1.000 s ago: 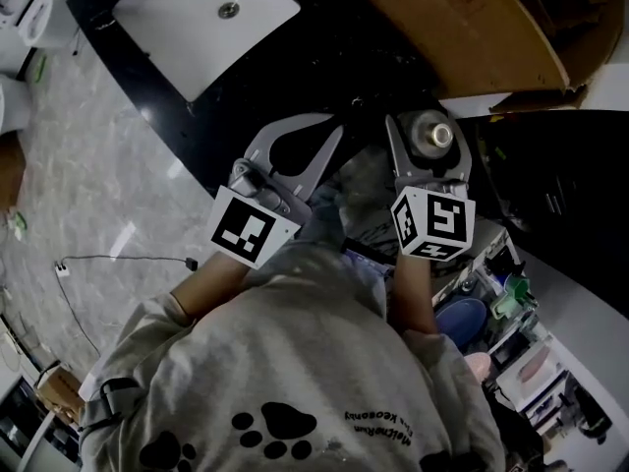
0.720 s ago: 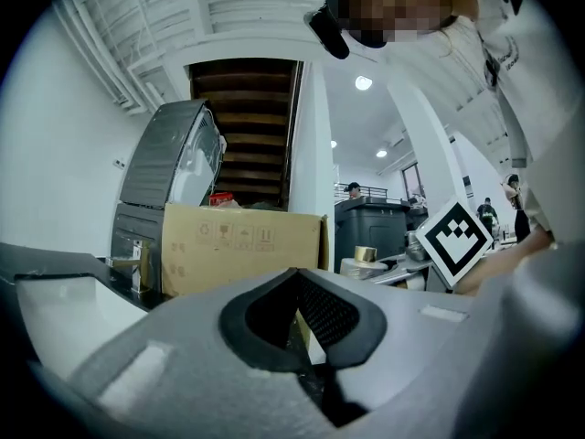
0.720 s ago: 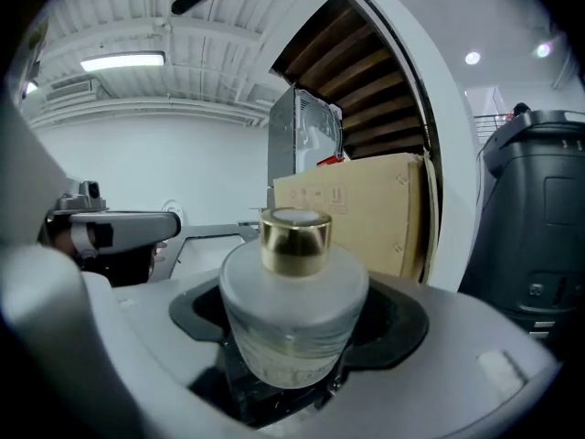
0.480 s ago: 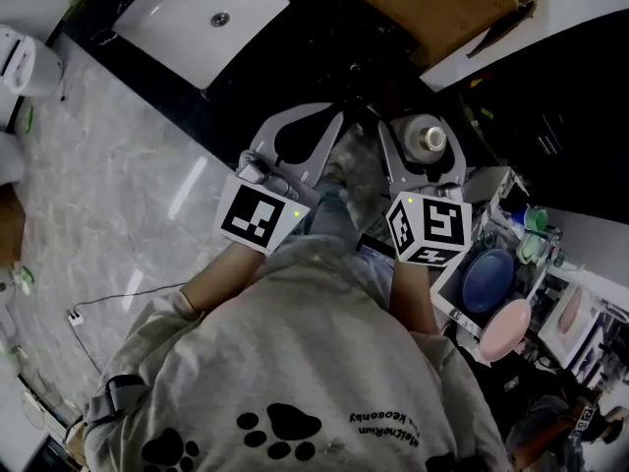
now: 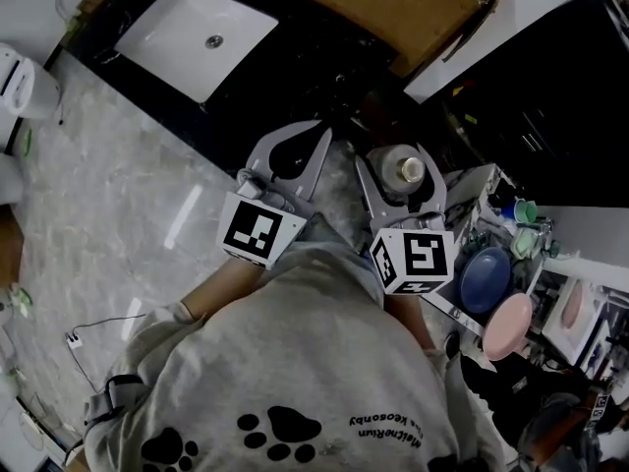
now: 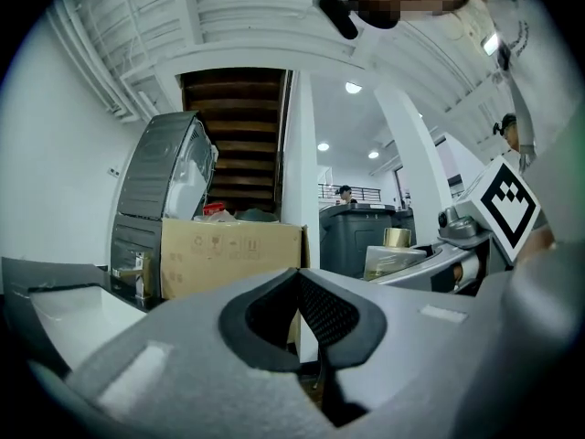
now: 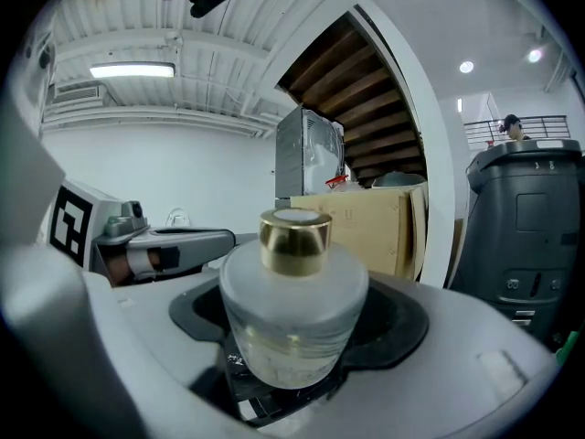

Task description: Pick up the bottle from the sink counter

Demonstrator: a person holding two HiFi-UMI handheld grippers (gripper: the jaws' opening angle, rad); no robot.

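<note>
Head view: sink (image 5: 197,37) is seen at upper left; left gripper (image 5: 321,136) and right gripper (image 5: 397,157) are held at centre.
Left gripper view: jaws are pressed together, nothing between them.
Right gripper view: frosted, gold-capped bottle (image 7: 292,309) is pinched upright between the jaws at lower centre.

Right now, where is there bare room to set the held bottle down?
Bare black counter lies between the white basin and the cardboard box. The rack at the right, with the blue plate and pink plate, is crowded.
</note>
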